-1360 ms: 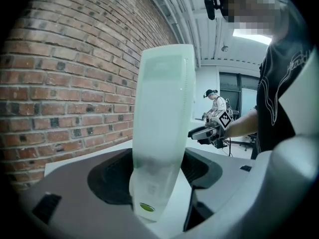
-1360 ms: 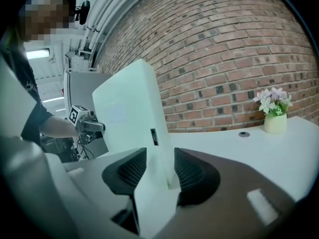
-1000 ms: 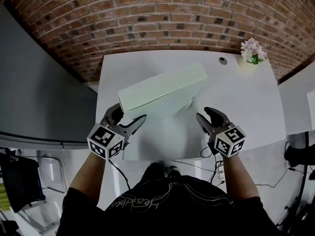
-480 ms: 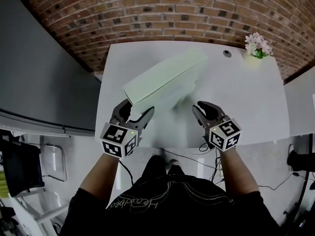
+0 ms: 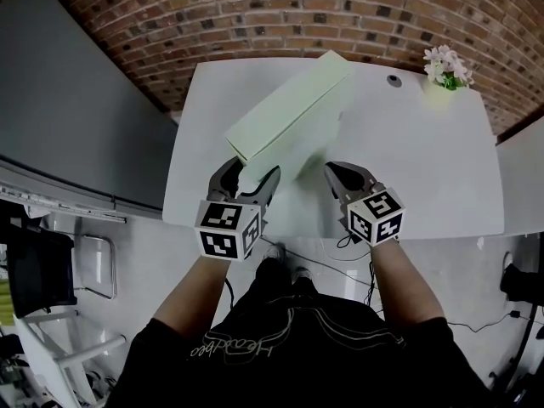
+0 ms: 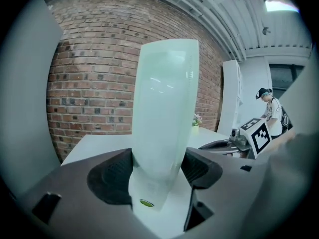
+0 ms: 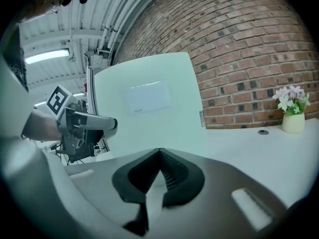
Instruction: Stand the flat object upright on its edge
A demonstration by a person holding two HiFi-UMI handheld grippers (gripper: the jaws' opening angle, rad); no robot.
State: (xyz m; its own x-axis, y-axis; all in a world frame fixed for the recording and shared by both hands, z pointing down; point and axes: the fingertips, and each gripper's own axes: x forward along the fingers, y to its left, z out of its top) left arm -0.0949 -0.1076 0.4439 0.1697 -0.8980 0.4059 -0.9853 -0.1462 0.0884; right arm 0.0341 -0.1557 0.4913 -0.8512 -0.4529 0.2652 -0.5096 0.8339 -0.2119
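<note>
**A:** Why is your left hand-held gripper [image 5: 252, 172] placed like that?

**B:** It sits by the near edge of the table [image 5: 425, 168], clamped across the near end of the box [image 5: 289, 109] with one jaw on each broad face. Holding it there means I can steady the box by its thin side, so I judge it won't fall over.

**A:** And the right hand-held gripper [image 5: 336, 172]?

**B:** It's also by the near edge, just beside the box's broad face. I can't tell whether it touches. Its jaws have just been closing and are together now, with nothing between them. My guess is a closed tip works as a prop or a pusher.

**A:** Where does the box lie?

**B:** It looks to be up on its long edge, running from my left hand-held gripper slantwise toward the far edge of the table. The task looks close to done, and letting go is the risky part.

**A:** Anything beyond it?

**B:** Flowers [image 5: 446, 68] at the far right corner, well apart from the box, and then a brick wall [image 5: 297, 15].
</note>
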